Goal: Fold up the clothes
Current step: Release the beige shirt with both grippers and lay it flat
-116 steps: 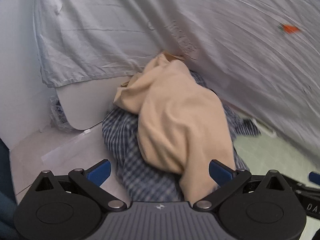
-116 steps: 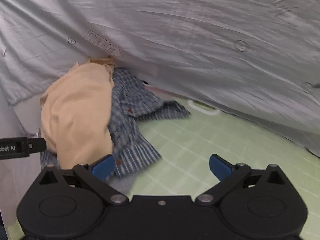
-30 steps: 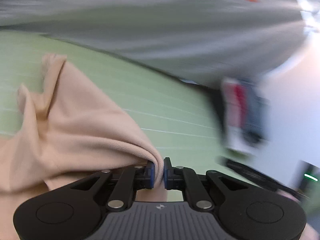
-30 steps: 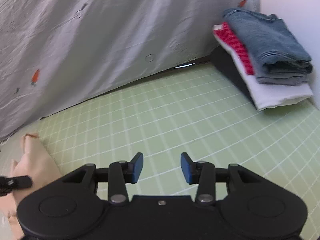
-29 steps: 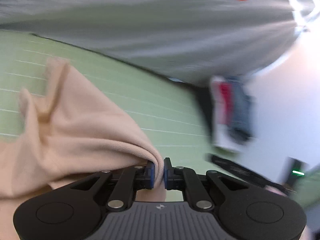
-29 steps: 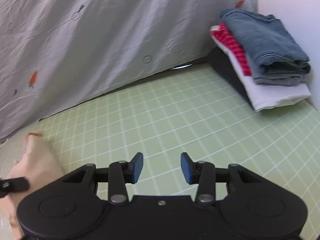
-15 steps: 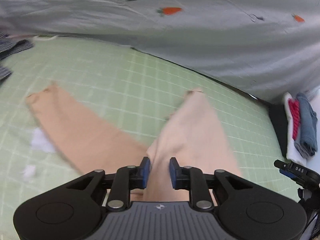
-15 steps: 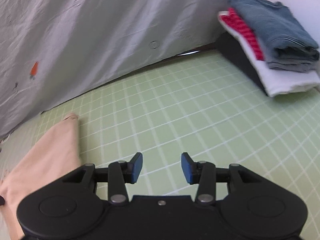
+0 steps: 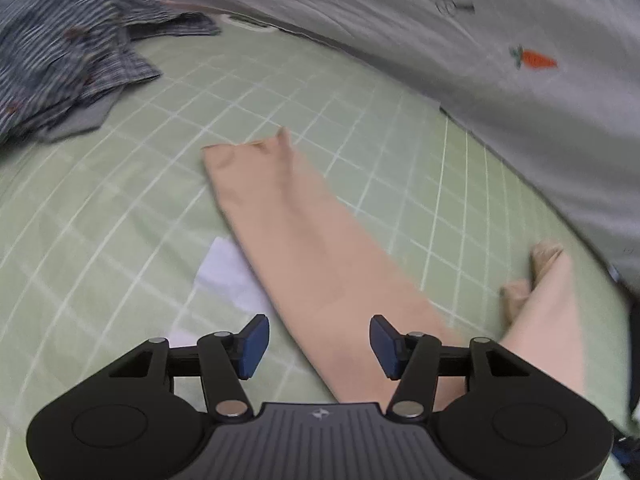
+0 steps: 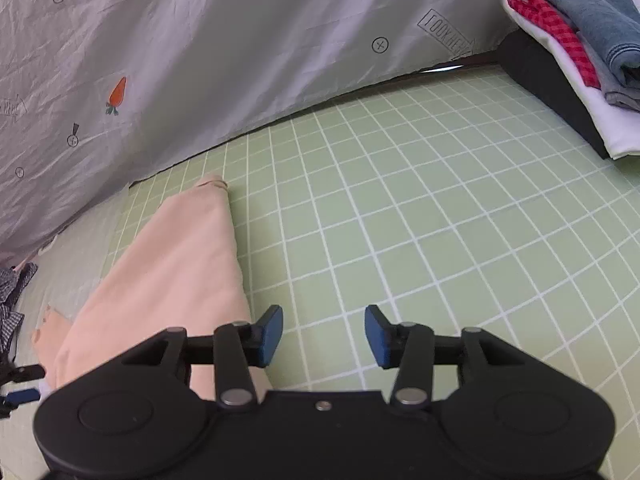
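Beige trousers (image 9: 316, 256) lie spread on the green grid mat (image 9: 120, 208), one leg running up the middle of the left wrist view, the other leg (image 9: 548, 320) at the right. My left gripper (image 9: 316, 344) hovers over the near end of the middle leg; its jaws are opening and its pads stand clear of the cloth. In the right wrist view one trouser leg (image 10: 176, 272) lies at the left. My right gripper (image 10: 323, 334) hangs over bare mat (image 10: 440, 220) just right of that leg, jaws opening slightly, nothing between them.
A crumpled blue checked shirt (image 9: 60, 52) lies at the mat's far left. A grey printed sheet (image 10: 240, 48) hangs along the back. A stack of folded clothes (image 10: 576, 40) sits at the far right. A white scrap (image 9: 228, 272) lies beside the trousers.
My left gripper let go of the beige trousers and its jaws widened; the trousers now lie flat on the mat. The left view swung down and left. The right gripper moved nearer the trouser leg.
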`<state>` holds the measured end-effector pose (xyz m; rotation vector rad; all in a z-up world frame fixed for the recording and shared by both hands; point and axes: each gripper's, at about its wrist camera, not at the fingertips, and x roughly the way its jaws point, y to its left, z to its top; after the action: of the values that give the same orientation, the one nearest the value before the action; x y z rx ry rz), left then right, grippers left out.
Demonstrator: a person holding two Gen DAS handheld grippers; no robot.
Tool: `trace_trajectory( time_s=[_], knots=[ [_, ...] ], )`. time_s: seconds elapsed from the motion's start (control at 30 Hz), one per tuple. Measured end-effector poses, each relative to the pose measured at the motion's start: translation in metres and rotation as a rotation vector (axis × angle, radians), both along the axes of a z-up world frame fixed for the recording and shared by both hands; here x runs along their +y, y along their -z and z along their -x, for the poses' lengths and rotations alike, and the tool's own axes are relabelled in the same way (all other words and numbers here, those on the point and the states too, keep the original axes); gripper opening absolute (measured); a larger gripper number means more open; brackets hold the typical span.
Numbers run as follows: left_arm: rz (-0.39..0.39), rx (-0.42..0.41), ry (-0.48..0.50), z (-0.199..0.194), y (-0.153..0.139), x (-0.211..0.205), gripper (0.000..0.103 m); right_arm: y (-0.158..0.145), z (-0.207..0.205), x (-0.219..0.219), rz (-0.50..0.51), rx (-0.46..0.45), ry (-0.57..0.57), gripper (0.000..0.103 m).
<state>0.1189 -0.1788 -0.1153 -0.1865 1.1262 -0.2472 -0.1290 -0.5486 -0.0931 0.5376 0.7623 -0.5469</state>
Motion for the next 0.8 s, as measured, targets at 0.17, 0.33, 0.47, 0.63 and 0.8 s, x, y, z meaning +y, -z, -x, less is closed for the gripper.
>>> trace_trajectory(
  time_s=[0.17,0.33,0.47,0.63,0.8],
  knots=[
    [-0.062,-0.02,0.005,-0.018,0.015,-0.009,0.058,0.004,-0.001,0.009,-0.005,0.019,0.029,0.052],
    [-0.075,-0.075,-0.01,-0.023,0.015,-0.006,0.001,0.007,-0.003,0.016,-0.014,0.031,0.062,0.053],
    [0.012,-0.088,-0.049,-0.025,0.012,0.02,0.001,0.008,-0.004,0.022,-0.011,0.042,0.07,0.053],
    [-0.02,-0.228,-0.14,-0.029,-0.021,0.062,0.001,0.009,-0.007,0.026,0.003,0.06,0.061,0.053],
    [-0.15,-0.319,-0.435,-0.046,-0.038,0.135,0.001,0.006,-0.011,0.025,0.028,0.073,0.043,0.053]
  ],
)
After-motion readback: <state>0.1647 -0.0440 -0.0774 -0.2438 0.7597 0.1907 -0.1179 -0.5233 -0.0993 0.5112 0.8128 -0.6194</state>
